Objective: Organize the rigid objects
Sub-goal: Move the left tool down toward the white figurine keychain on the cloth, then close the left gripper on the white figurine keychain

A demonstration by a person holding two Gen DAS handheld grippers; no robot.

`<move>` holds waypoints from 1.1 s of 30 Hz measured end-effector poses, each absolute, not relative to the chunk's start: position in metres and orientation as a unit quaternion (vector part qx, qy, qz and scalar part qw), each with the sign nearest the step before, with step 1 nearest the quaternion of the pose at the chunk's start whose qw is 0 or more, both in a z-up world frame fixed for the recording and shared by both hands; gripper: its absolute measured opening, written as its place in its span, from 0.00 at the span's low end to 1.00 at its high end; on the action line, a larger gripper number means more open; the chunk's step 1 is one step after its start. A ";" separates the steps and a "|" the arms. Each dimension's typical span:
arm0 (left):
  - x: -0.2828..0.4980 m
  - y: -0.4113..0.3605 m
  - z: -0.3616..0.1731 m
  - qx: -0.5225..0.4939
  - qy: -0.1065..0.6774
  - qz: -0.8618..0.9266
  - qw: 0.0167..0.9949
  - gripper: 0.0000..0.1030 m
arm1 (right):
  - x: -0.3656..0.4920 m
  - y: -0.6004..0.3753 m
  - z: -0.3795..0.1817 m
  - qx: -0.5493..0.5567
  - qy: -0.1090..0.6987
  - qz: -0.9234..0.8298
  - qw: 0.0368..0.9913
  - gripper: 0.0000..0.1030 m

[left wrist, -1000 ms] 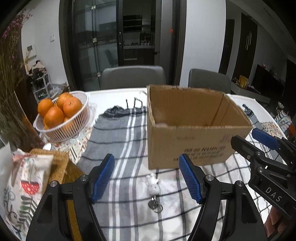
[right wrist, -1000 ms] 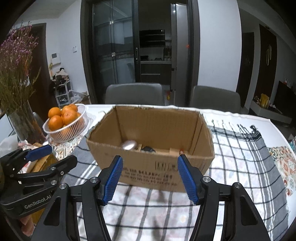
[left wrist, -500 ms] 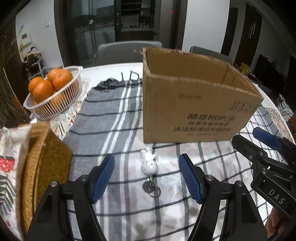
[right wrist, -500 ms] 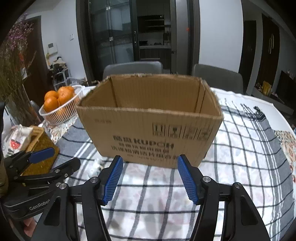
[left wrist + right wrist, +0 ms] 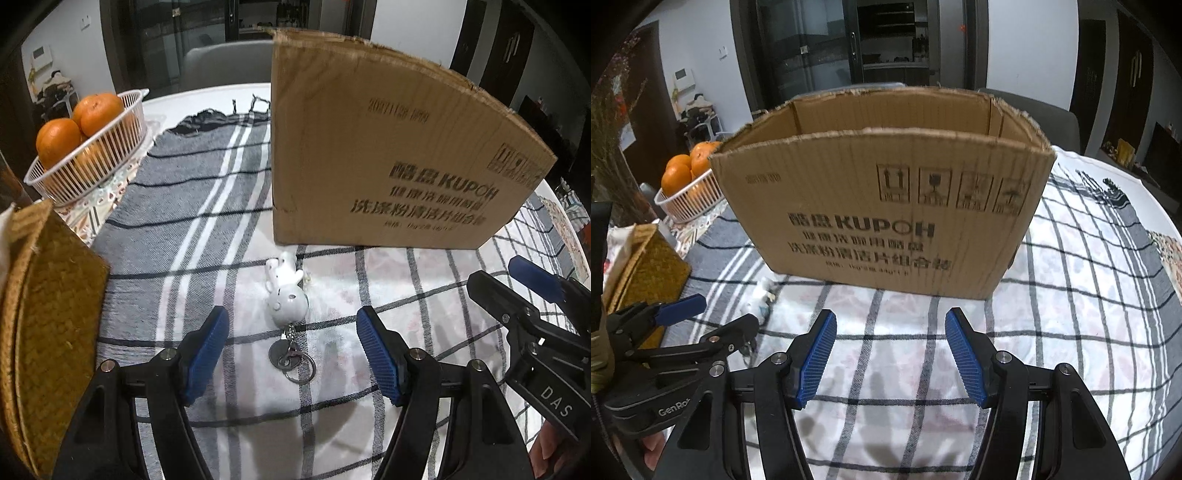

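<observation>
Through the left wrist camera, you are tilting your left hand-held gripper [image 5: 291, 345] steeply down over the checked cloth [image 5: 369, 354] on the bench. Its jaws are closing, still apart, pads touching nothing. The white figurine keychain [image 5: 286, 295] is lying on the cloth just ahead of the blue pads, its ring between them, near the front wall of the cardboard box [image 5: 388, 147].

Through the right wrist camera, you are angling your right hand-held gripper [image 5: 890, 356] downward too, jaws apart and empty, facing the box's printed side [image 5: 886, 206]. The keychain [image 5: 761, 295] is partly showing at lower left.
</observation>
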State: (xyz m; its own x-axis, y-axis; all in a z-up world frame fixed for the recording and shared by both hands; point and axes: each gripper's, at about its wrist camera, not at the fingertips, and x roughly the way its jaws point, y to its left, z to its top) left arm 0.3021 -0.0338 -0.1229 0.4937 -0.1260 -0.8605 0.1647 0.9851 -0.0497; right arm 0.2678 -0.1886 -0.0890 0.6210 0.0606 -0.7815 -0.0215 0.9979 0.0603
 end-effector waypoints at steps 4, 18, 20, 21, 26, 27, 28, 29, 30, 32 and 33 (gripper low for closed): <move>0.309 -0.035 -0.132 0.016 0.504 -0.083 0.859 0.63 | 0.274 -0.188 -0.100 0.024 0.449 0.022 0.893 0.61; 0.333 -0.038 -0.154 0.000 0.519 -0.082 0.851 0.43 | 0.292 -0.184 -0.120 0.029 0.471 0.018 0.881 0.61; 0.334 -0.038 -0.154 0.002 0.518 -0.083 0.851 0.38 | 0.293 -0.184 -0.121 0.031 0.473 0.018 0.880 0.61; 0.335 -0.038 -0.154 0.004 0.518 -0.082 0.851 0.33 | 0.294 -0.184 -0.122 0.033 0.474 0.018 0.880 0.61; 0.332 -0.038 -0.152 0.000 0.515 -0.084 0.853 0.27 | 0.295 -0.183 -0.125 0.036 0.476 0.018 0.878 0.61; 0.331 -0.038 -0.151 -0.001 0.514 -0.085 0.853 0.27 | 0.294 -0.185 -0.125 0.036 0.476 0.019 0.878 0.61; 0.329 -0.038 -0.150 -0.001 0.512 -0.085 0.855 0.27 | 0.293 -0.184 -0.125 0.037 0.476 0.020 0.878 0.61; 0.327 -0.038 -0.148 0.000 0.510 -0.085 0.856 0.27 | 0.293 -0.184 -0.124 0.037 0.476 0.021 0.879 0.61; 0.325 -0.038 -0.146 0.001 0.507 -0.084 0.858 0.27 | 0.292 -0.185 -0.123 0.037 0.475 0.022 0.879 0.61; 0.320 -0.038 -0.141 0.000 0.501 -0.085 0.861 0.27 | 0.289 -0.187 -0.120 0.038 0.472 0.022 0.881 0.61; 0.319 -0.037 -0.138 -0.001 0.498 -0.086 0.863 0.27 | 0.289 -0.187 -0.119 0.038 0.470 0.022 0.881 0.61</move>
State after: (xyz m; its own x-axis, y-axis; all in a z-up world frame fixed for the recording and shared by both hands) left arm 0.3186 -0.0374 -0.1383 0.4889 -0.1485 -0.8596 0.1472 0.9853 -0.0866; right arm 0.2887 -0.1874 -0.1186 0.5566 0.0755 -0.8273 -0.0037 0.9961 0.0884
